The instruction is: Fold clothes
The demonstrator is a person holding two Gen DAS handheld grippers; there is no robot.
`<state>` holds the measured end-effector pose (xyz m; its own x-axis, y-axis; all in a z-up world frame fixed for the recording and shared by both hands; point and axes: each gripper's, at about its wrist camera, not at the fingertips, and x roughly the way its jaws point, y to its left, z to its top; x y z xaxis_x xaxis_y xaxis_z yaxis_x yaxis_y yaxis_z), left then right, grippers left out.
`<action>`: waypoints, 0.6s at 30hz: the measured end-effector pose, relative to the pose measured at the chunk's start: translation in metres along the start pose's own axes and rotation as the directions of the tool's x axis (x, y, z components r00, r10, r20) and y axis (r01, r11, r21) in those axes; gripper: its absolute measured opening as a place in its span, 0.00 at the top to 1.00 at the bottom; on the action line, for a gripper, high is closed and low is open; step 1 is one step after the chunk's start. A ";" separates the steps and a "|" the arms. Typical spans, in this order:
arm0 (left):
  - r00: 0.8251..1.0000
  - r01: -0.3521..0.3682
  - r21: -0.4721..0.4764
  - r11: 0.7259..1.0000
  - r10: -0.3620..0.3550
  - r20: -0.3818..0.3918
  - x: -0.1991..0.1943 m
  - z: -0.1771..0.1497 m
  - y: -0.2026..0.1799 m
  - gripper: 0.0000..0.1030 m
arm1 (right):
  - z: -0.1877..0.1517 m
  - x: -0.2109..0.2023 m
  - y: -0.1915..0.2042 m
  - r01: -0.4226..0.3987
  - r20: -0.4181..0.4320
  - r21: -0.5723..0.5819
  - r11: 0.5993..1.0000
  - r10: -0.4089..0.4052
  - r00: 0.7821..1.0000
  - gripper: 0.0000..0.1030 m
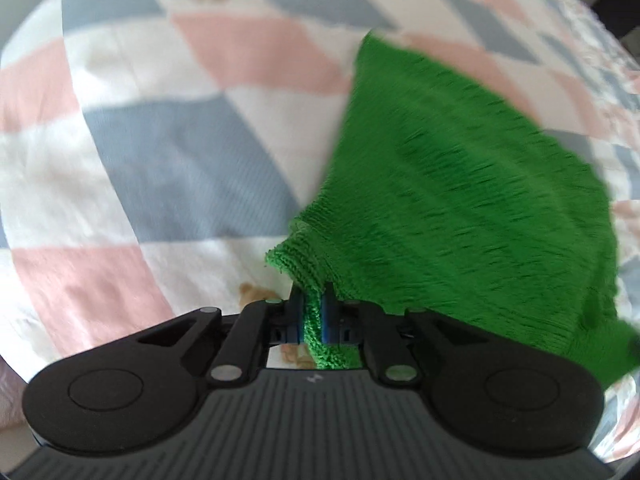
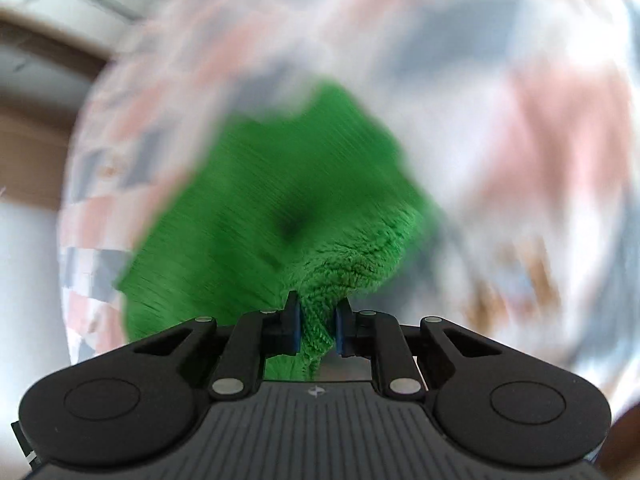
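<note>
Left wrist: L gripper (image 1: 311, 312) nearest cam, blue pads (image 1: 326, 318) clamped on bunched corner of green cloth (image 1: 460, 184). Cloth fans up-right from pinch, lifted over checked bedsheet (image 1: 160, 152); long axis runs lower-left to upper-right. Prob. corner grip so the edge can be carried over for a fold.

Right wrist: R gripper (image 2: 316, 322) also closed on fluffy cloth edge, cloth spreads up-left. Heavy blur, far end unclear.
</note>
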<state>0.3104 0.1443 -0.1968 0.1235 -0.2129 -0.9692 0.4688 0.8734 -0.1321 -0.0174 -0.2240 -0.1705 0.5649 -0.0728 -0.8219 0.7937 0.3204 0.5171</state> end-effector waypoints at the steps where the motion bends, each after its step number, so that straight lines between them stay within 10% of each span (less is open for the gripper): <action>1: 1.000 0.003 0.012 1.000 -0.003 0.026 -0.012 -0.003 -0.004 0.95 | 0.014 -0.008 0.021 -0.016 0.032 -0.076 0.997 0.019 0.999 0.85; 6: 0.983 0.025 0.025 0.999 -0.030 0.179 -0.077 -0.030 -0.029 0.96 | 0.084 -0.039 0.132 -0.142 0.097 -0.429 0.892 0.202 0.975 0.85; 10: 0.947 0.072 -0.098 0.993 -0.038 0.318 -0.133 -0.055 -0.045 0.96 | 0.119 -0.040 0.234 -0.256 0.016 -0.644 0.721 0.347 0.938 0.86; 14: 0.882 0.051 -0.168 0.984 0.034 0.470 -0.197 -0.073 -0.068 0.96 | 0.130 -0.053 0.334 -0.366 -0.089 -0.774 0.516 0.484 0.871 0.94; 18: 0.773 -0.006 -0.163 0.987 0.108 0.625 -0.265 -0.092 -0.110 0.96 | 0.145 -0.063 0.397 -0.484 -0.209 -0.764 0.427 0.546 0.811 0.94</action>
<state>0.1460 0.1447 0.0557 0.6925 -0.3438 -0.6342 0.3189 0.9345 -0.1583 0.2948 -0.2291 0.1214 0.8445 0.3135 -0.4343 -0.1071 0.8933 0.4365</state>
